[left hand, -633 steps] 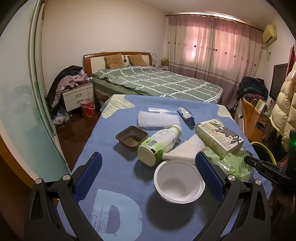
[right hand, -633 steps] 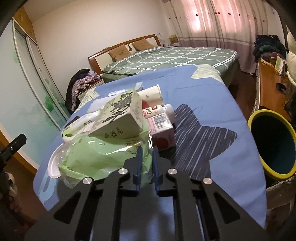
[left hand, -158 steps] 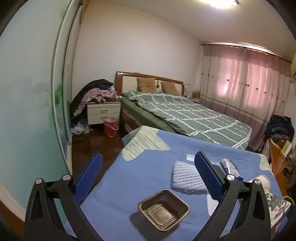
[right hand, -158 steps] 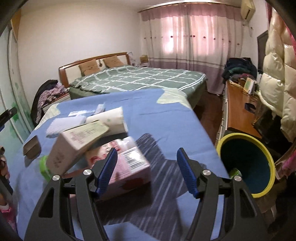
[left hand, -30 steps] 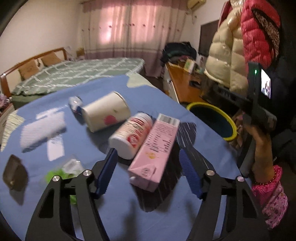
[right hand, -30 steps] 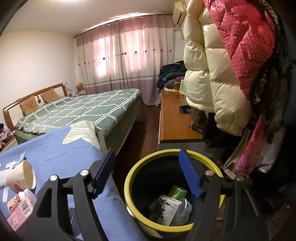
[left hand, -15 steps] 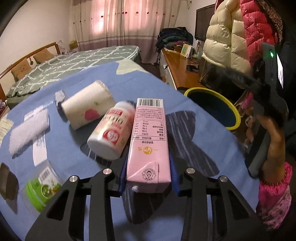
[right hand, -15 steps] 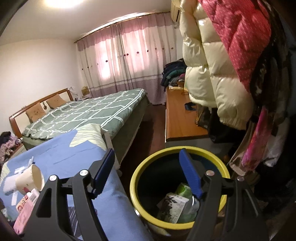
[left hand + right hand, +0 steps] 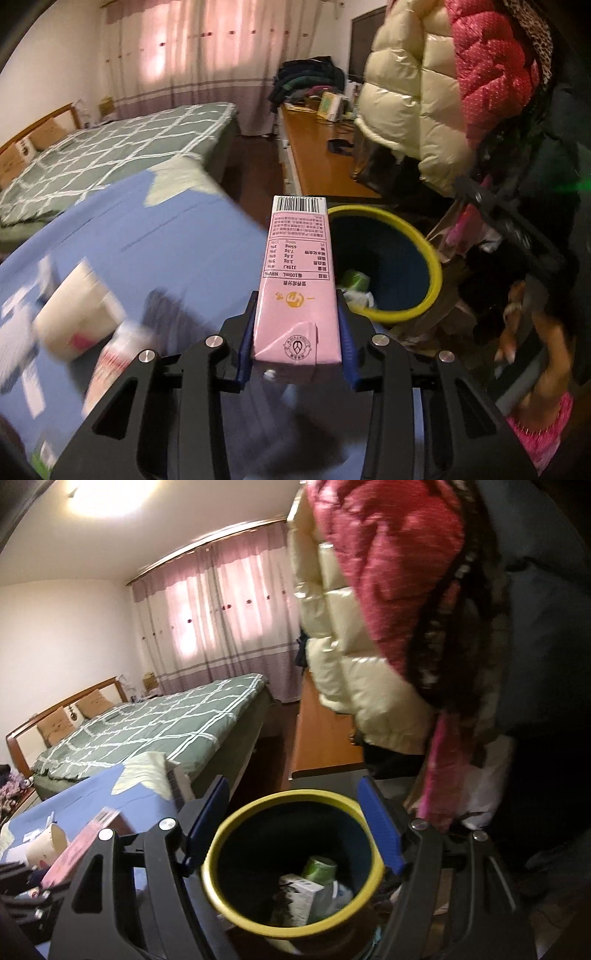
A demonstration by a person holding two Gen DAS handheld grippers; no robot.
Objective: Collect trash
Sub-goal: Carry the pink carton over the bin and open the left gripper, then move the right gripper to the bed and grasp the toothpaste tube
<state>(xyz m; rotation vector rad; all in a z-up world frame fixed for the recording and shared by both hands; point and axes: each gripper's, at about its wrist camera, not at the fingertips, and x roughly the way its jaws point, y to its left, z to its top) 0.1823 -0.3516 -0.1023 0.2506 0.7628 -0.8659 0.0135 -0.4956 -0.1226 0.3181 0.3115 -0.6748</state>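
Your left gripper had its fingers clamped on the pink carton, held above the worktop edge, short of the bin. Your right gripper hung spread and empty over it. You needed the carton over the rim before letting go.

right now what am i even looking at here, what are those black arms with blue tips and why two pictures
These are two handheld grabbing tools, one in each of a person's hands, each with a fisheye camera looking along its blue fingers. The left view shows the left tool shut on a pink carton, above a blue tablecloth where a paper cup lies blurred. Beyond it stands a yellow-rimmed trash bin. The right view shows the right tool, open and empty, over that same bin, which already contains a carton and a green bottle.
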